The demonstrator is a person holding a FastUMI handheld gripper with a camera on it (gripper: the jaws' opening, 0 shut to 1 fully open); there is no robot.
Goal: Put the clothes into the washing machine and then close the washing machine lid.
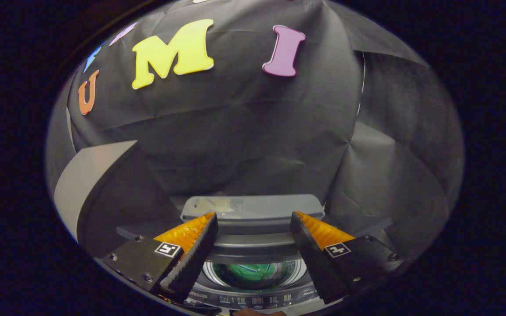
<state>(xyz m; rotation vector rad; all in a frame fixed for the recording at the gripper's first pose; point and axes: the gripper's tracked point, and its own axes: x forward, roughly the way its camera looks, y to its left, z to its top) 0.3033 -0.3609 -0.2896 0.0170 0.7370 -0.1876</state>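
Note:
A grey top-loading washing machine stands below and ahead of my fingers. Its lid is raised and stands upright at the back of the opening. Down in the round drum lies a green piece of clothing. My gripper hangs above the drum with its fingers spread wide and nothing between them. The left finger and the right finger frame the drum opening. The control panel runs along the machine's near edge.
Black cloth walls stand close behind and to the right of the machine. A pale grey panel leans at the left. A small part of a hand shows at the machine's near edge.

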